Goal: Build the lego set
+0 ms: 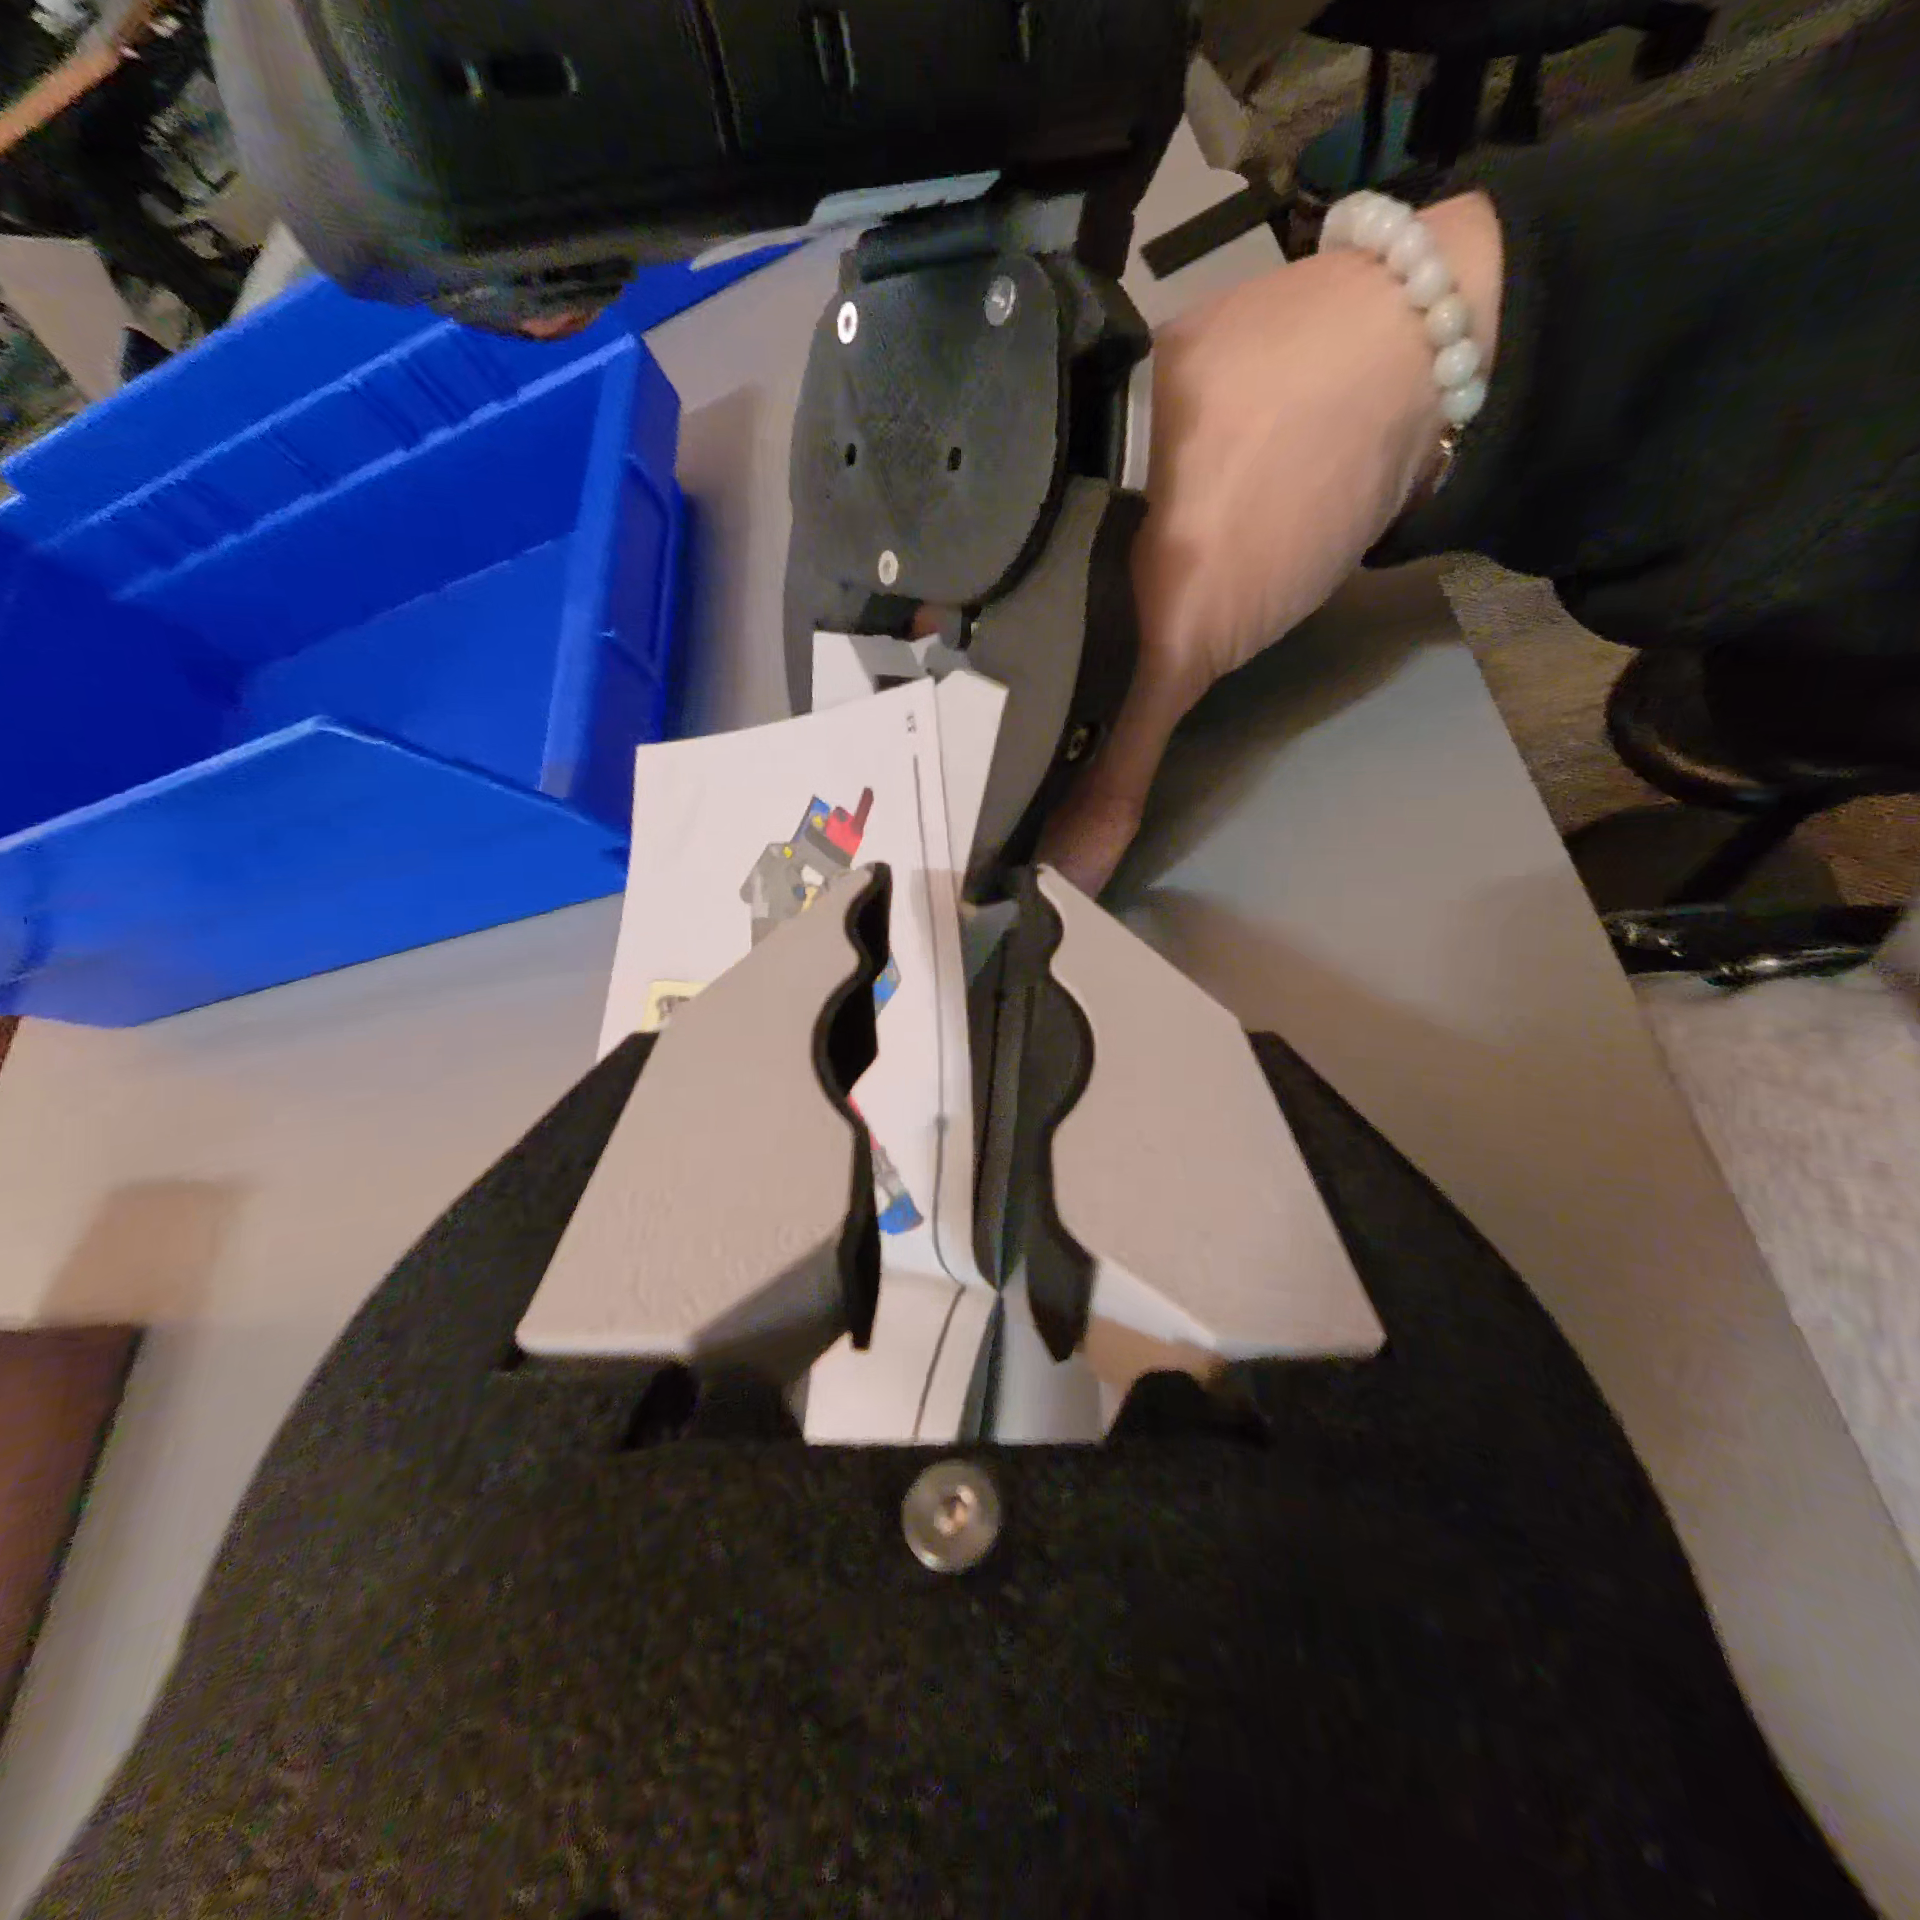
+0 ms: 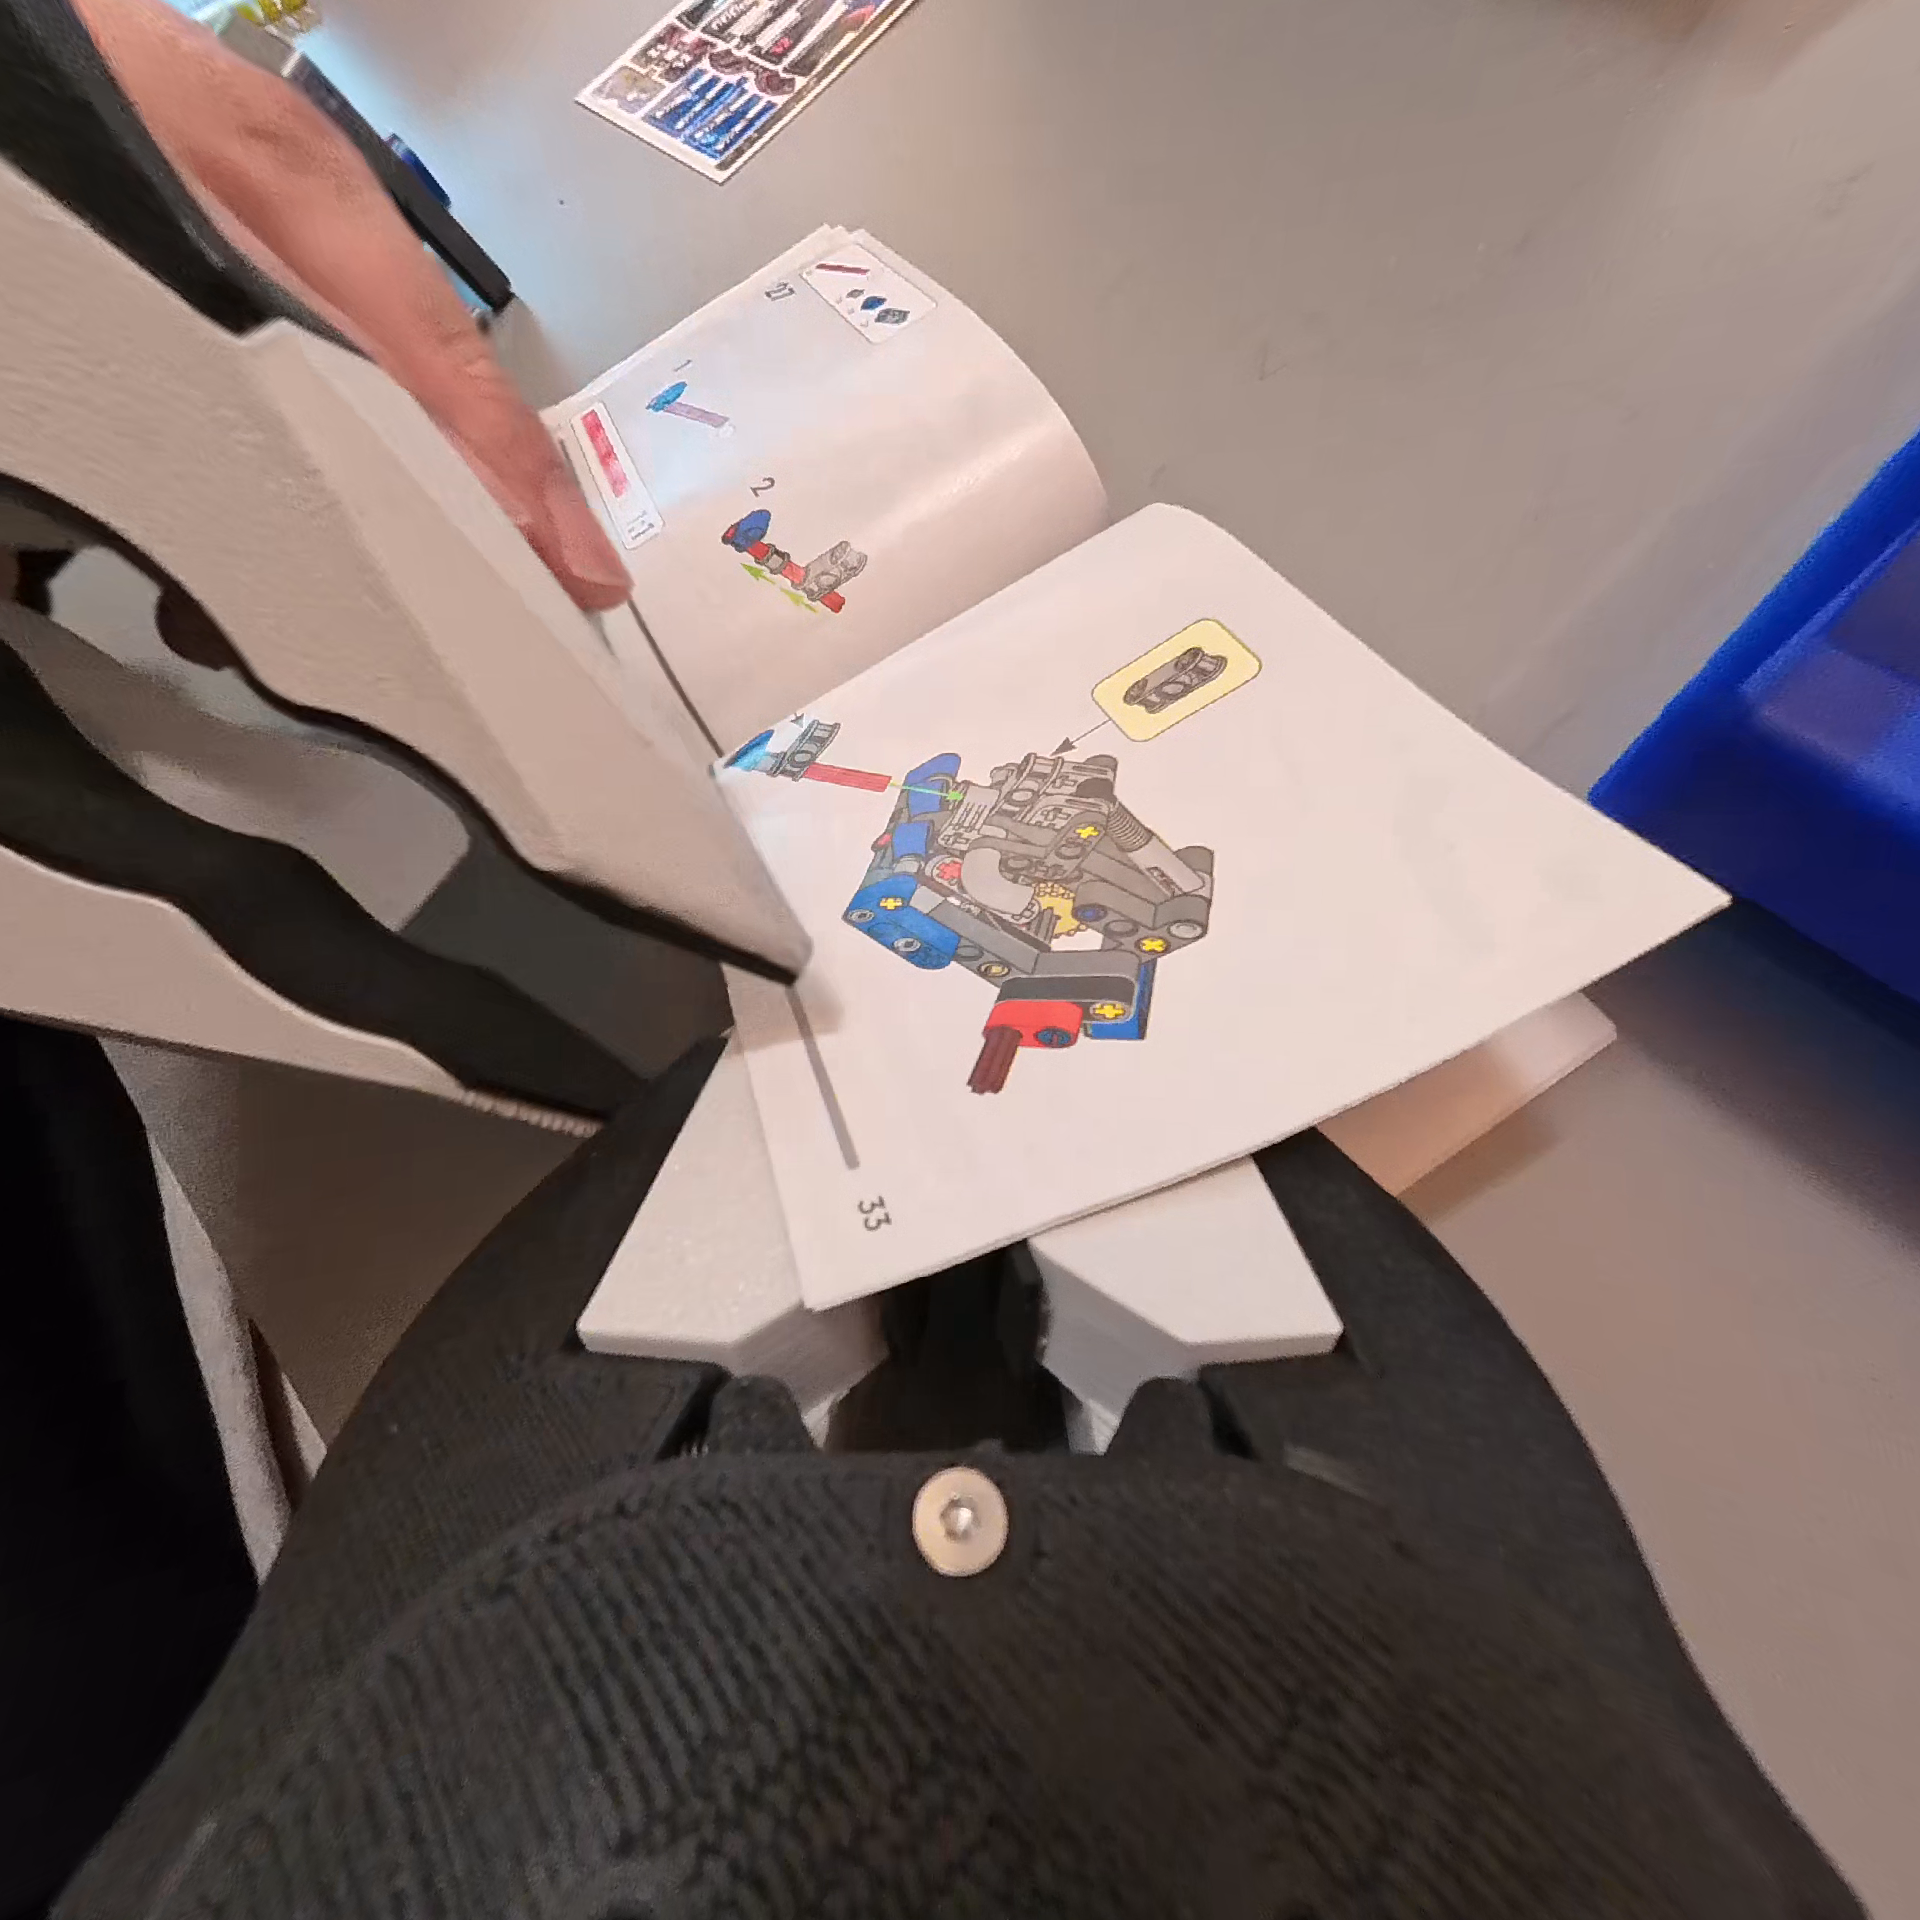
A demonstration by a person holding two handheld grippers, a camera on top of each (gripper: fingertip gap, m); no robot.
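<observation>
White pages of the instruction booklet (image 2: pixel 1195 935) lie open on the grey bench (image 2: pixel 1455 312), directly under both sets of jaws. The booklet's spine runs lengthwise between the left gripper (image 1: pixel 961 904), whose jaws stand parted with nothing held, one to each side of the fold. The right gripper (image 2: pixel 935 1226) reaches in from the opposite end along the same axis; a loose page covers its tips, so I cannot tell whether its jaws are clenched. A hand (image 1: pixel 1247 499) holds it steeply nose-down. Beside the booklet, off the left jaw, sits a blue bin (image 1: pixel 343 623). The page-turn likely hinges on that spine line.
</observation>
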